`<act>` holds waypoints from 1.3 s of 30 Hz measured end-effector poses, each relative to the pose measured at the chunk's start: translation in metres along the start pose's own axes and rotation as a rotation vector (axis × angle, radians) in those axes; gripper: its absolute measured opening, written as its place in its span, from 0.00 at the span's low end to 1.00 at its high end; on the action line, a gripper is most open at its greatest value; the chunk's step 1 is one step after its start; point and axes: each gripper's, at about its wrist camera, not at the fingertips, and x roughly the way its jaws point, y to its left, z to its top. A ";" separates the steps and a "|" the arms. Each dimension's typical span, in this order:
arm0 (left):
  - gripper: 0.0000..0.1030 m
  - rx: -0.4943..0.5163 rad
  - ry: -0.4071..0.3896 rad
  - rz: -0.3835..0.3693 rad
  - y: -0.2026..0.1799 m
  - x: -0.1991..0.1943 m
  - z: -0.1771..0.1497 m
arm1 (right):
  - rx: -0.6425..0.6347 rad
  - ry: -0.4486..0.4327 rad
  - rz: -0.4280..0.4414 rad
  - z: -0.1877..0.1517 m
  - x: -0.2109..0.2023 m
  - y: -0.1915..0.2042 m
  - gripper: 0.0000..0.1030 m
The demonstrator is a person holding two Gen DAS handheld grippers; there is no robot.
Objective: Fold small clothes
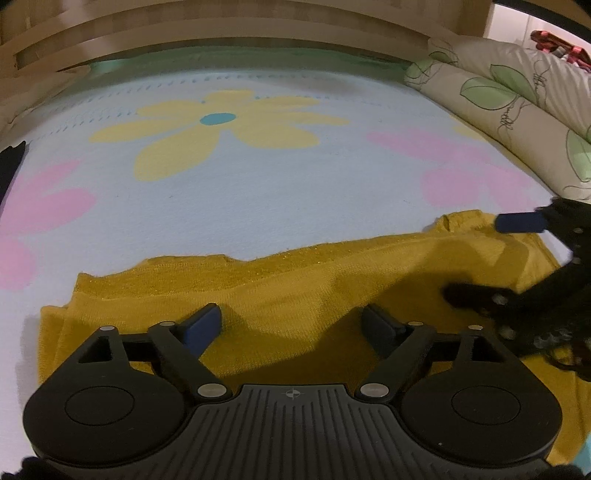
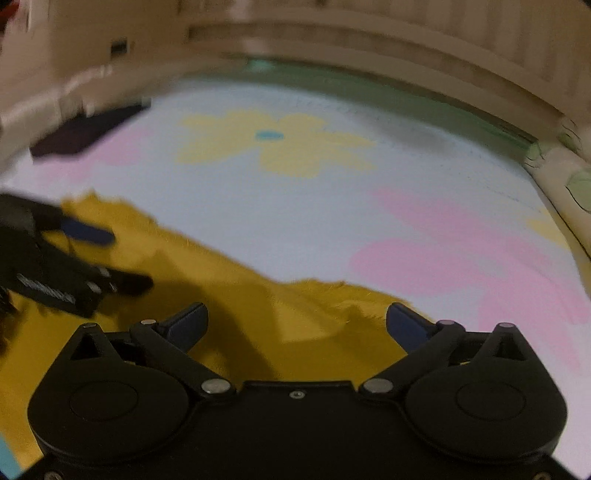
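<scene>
A mustard-yellow knitted garment [image 1: 258, 280] lies flat on the pale blue flowered bedspread [image 1: 258, 192], with a doubled edge at its left end. My left gripper [image 1: 293, 321] hovers over its near half, jaws open, nothing between the blue pads. My right gripper [image 1: 491, 258] comes in from the right over the garment's right end, one blue finger [image 1: 519, 222] near the far corner. In the right wrist view, the right gripper [image 2: 297, 317] stands wide open above the garment [image 2: 325, 314], empty, and the left gripper [image 2: 114, 258] shows at the left, also open.
A leaf-print pillow [image 1: 517, 99] lies along the bed's right side. A wooden bed frame [image 1: 258, 33] runs along the far edge. A dark garment [image 2: 85, 133] rests at the far left of the bedspread. A red object [image 1: 557, 46] sits beyond the pillow.
</scene>
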 end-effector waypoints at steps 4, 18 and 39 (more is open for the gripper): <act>0.82 -0.002 0.000 0.001 0.000 0.000 0.000 | 0.169 0.014 -0.018 0.007 0.021 -0.023 0.99; 0.82 -0.032 0.047 -0.010 -0.002 -0.011 0.011 | 0.568 0.057 -0.002 -0.013 -0.018 -0.102 0.99; 0.82 -0.188 0.146 0.071 -0.057 -0.045 0.028 | 0.662 0.291 0.160 -0.089 -0.068 -0.105 1.00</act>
